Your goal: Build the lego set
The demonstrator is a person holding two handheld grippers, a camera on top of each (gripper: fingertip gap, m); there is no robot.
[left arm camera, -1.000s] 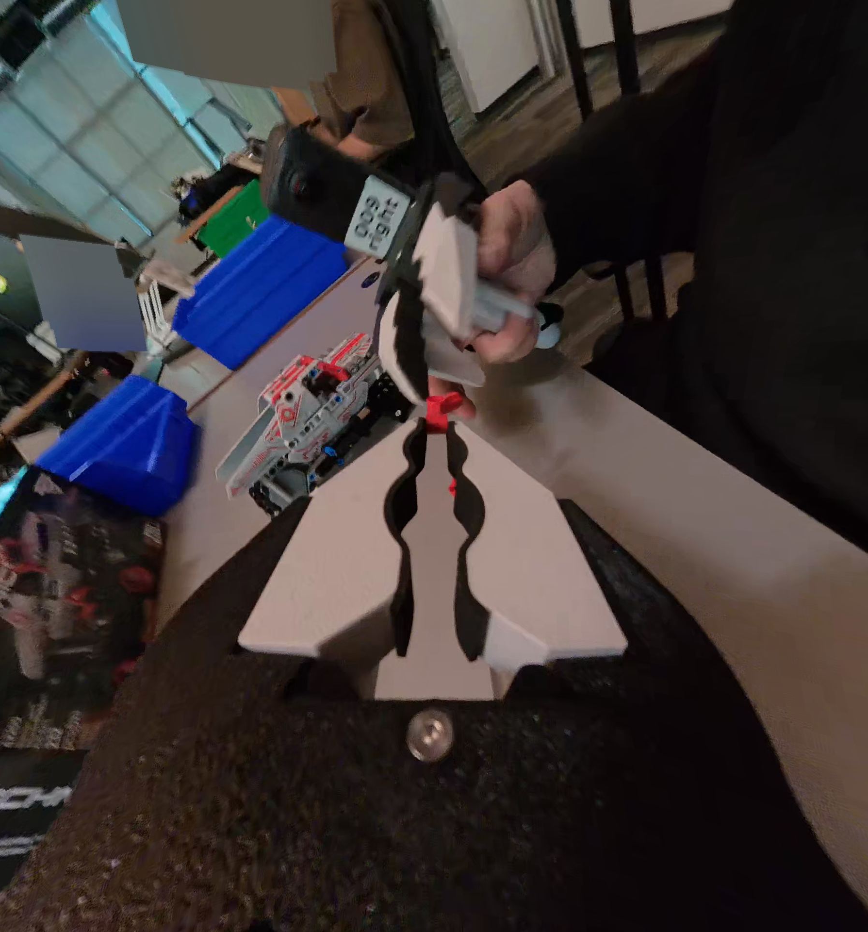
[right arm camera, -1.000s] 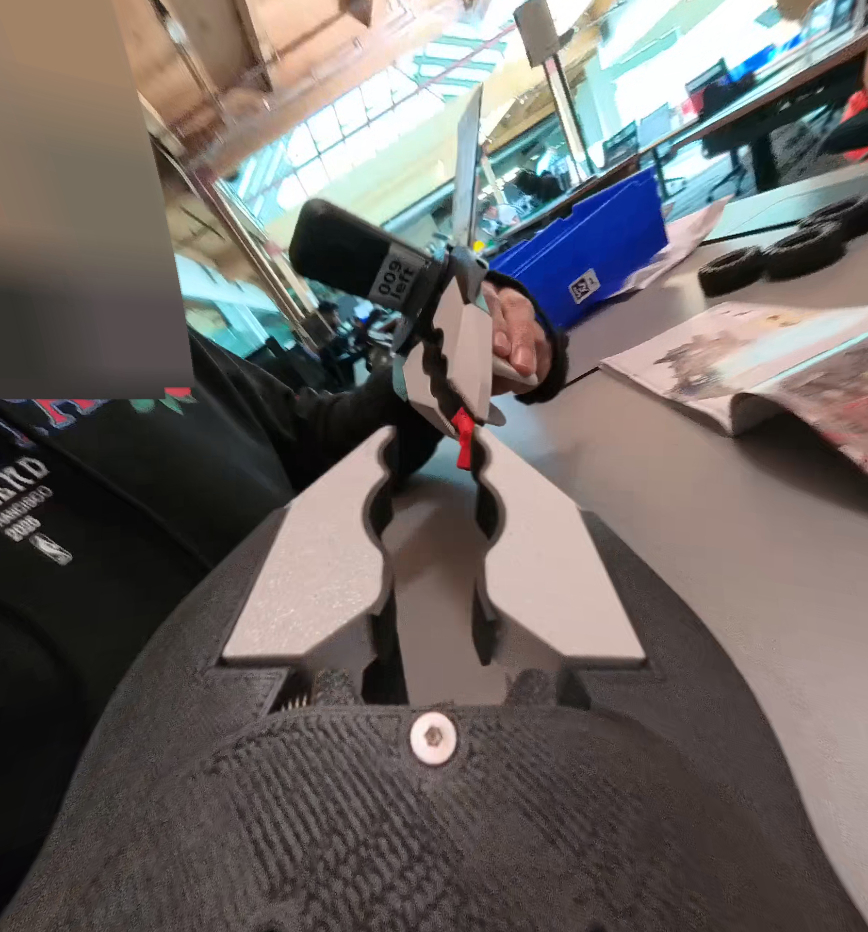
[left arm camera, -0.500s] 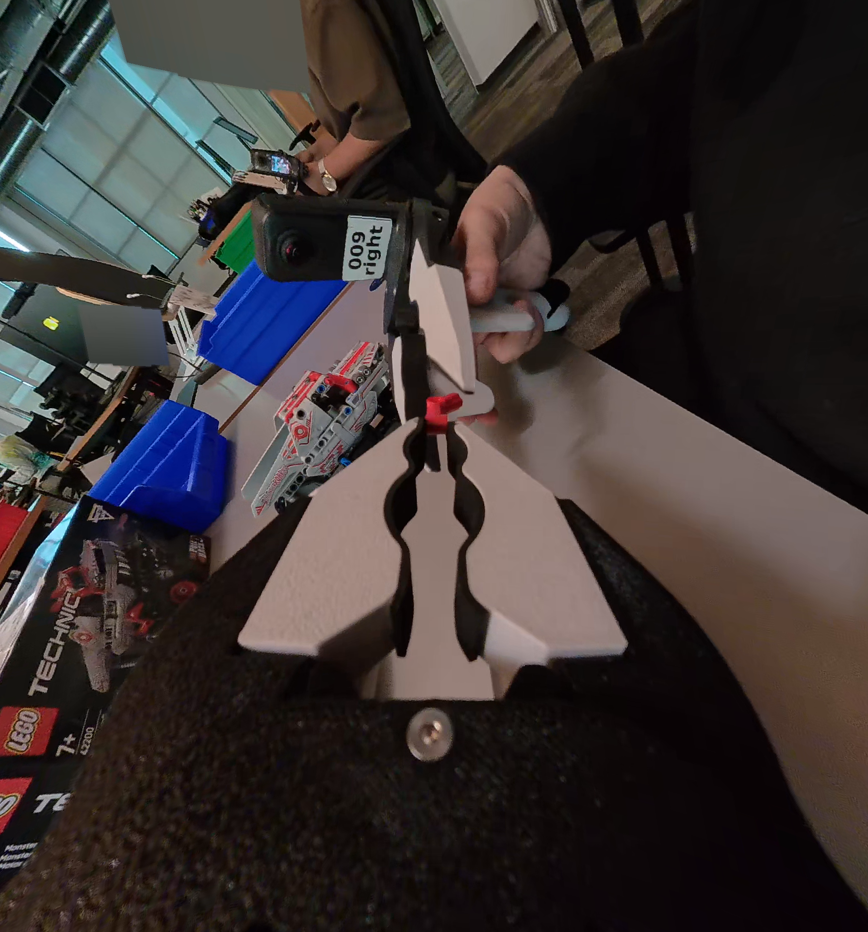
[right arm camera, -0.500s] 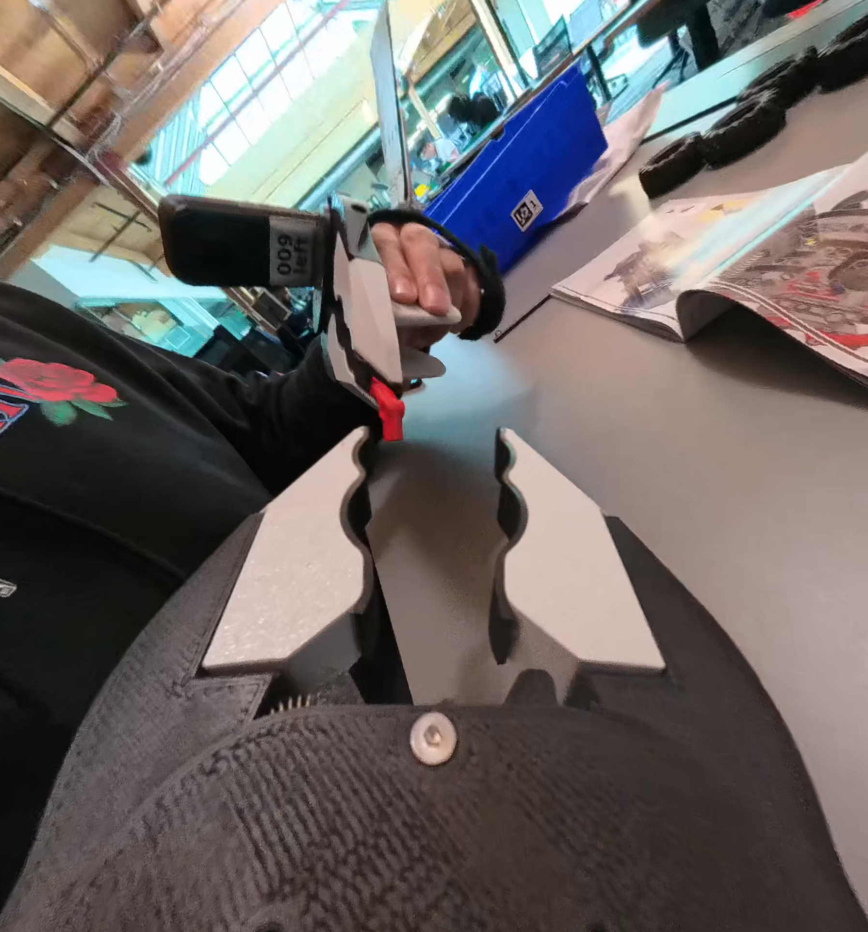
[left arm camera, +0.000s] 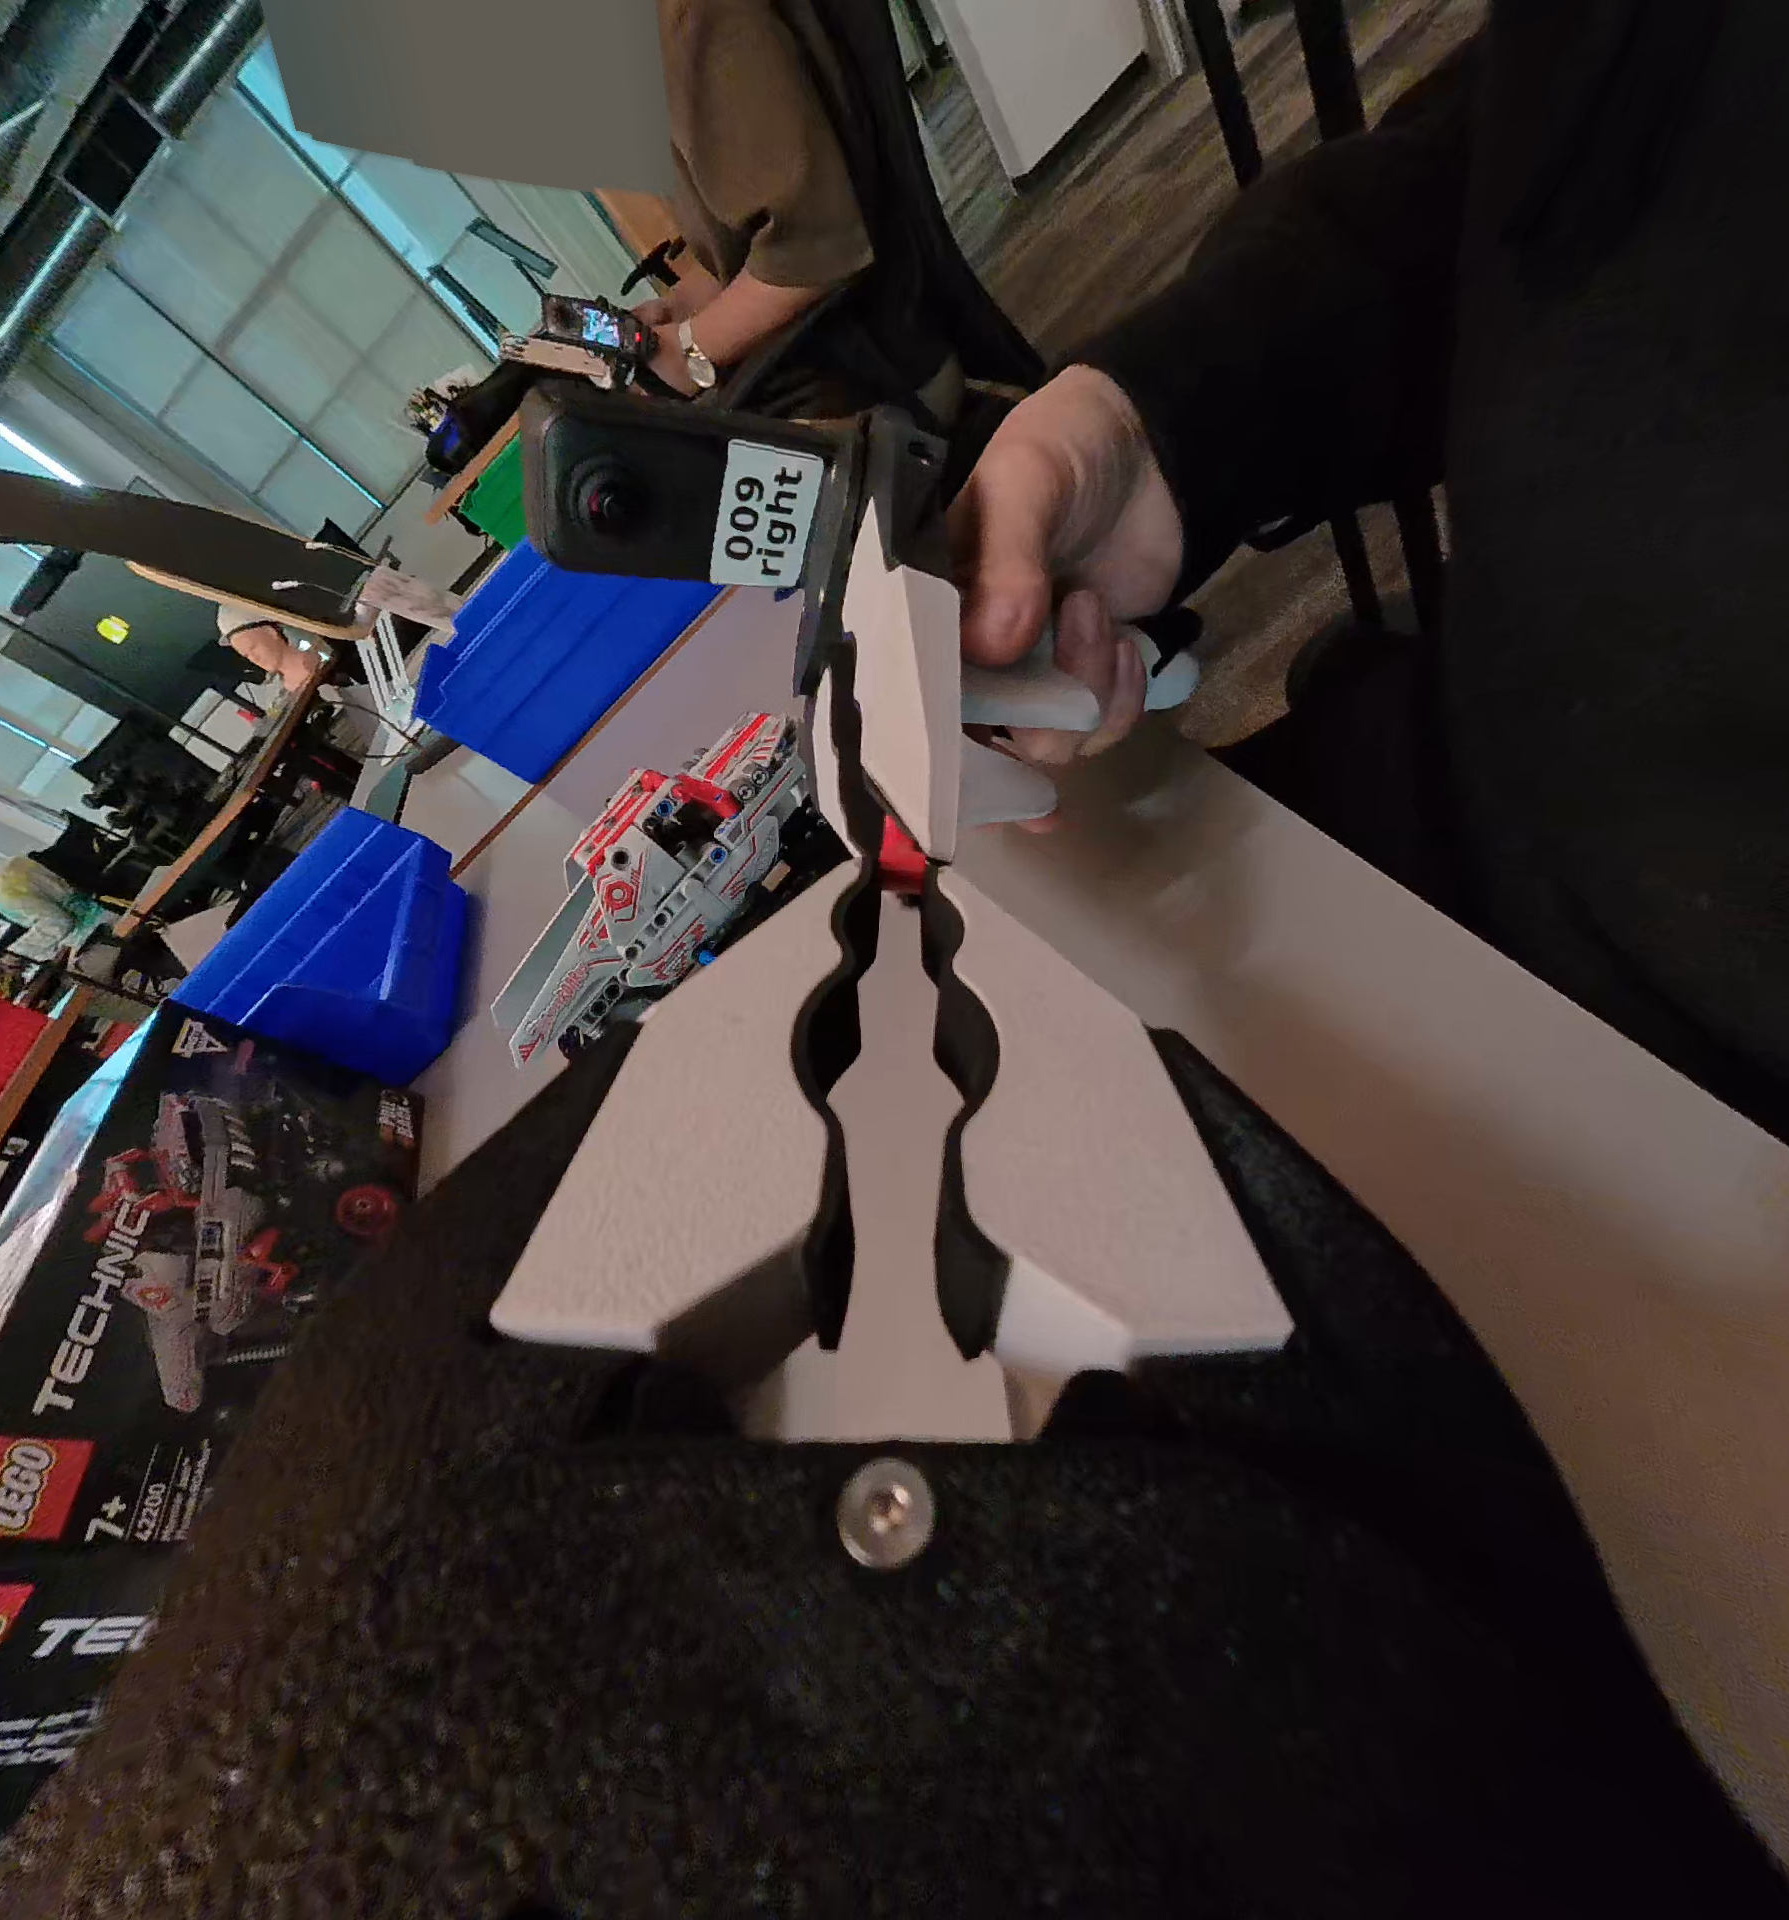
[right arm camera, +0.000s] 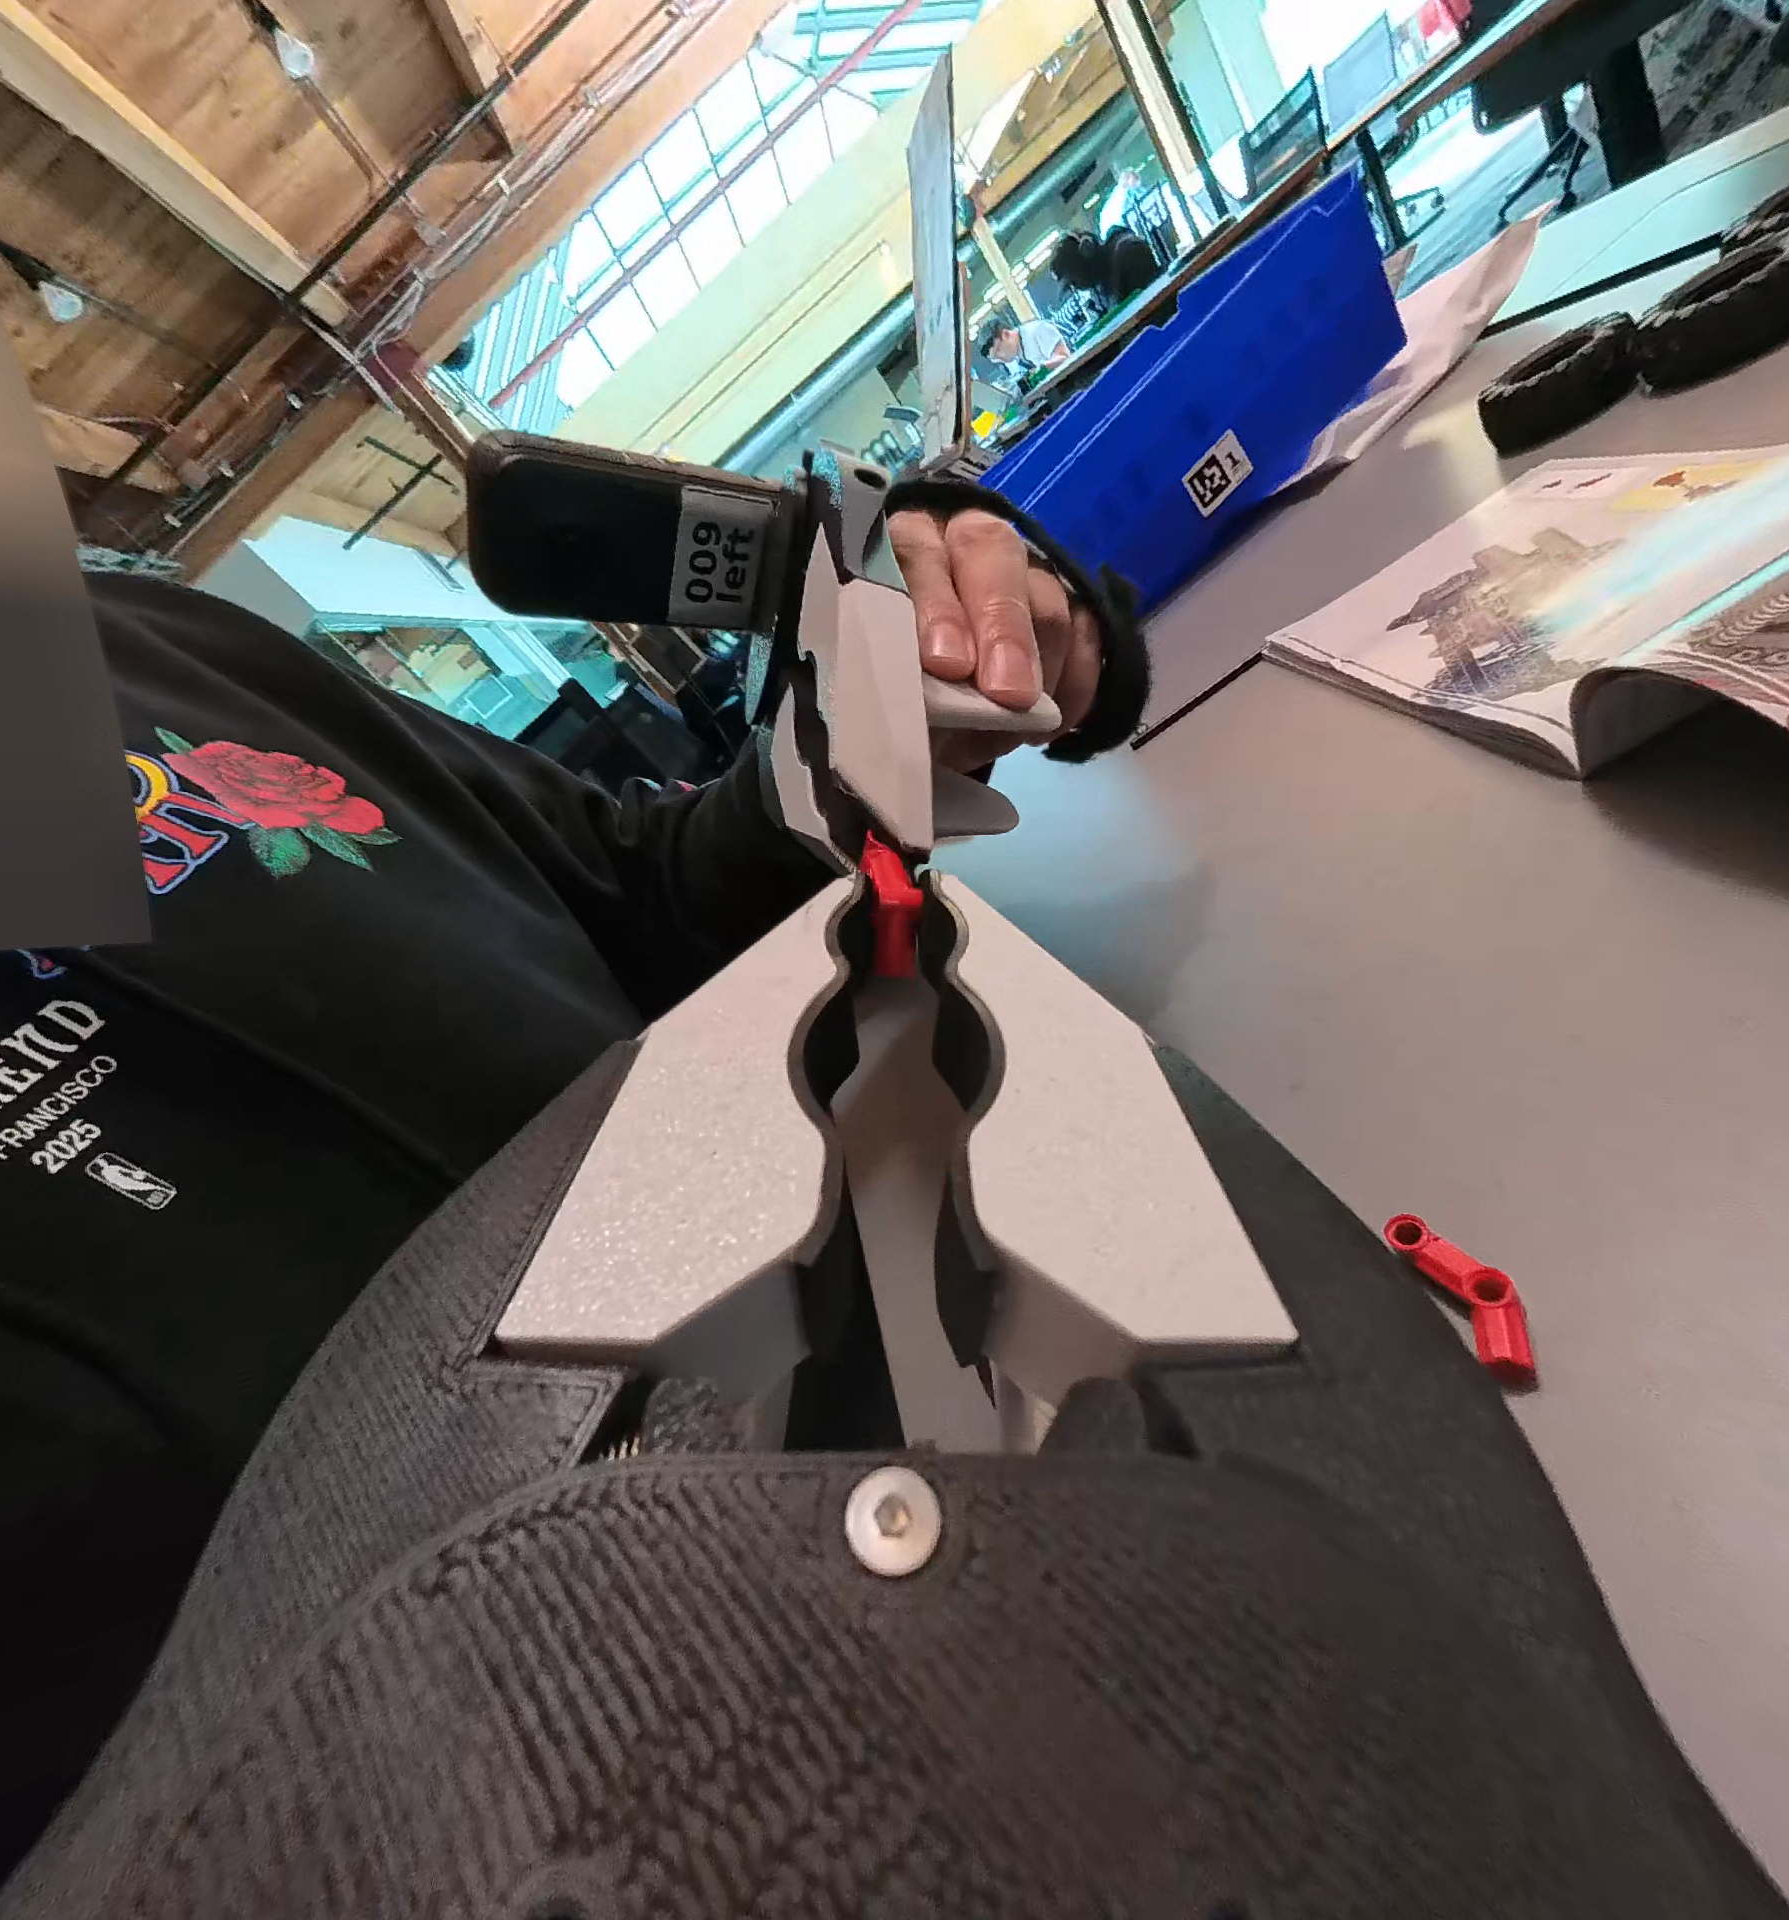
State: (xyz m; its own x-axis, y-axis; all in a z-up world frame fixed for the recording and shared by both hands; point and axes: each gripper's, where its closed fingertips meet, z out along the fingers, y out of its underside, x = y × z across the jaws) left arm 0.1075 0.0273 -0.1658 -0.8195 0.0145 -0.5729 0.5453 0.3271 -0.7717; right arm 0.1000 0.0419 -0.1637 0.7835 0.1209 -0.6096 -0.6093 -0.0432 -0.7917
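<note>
I have both the left gripper (left arm camera: 895,883) and right gripper (right arm camera: 888,902) clenched tip-to-tip on one red piece (right arm camera: 888,914).

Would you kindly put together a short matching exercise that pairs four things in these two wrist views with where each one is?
Things:
1. small red piece
2. loose red connector
3. open instruction booklet
4. half-built model

Places:
A. lying flat on the table by the black tyres
B. on the table in front of the blue bins
C. pinched between the tips of both grippers
D. alone on the table beside the right gripper

Pairs: 1-C, 2-D, 3-A, 4-B
</note>
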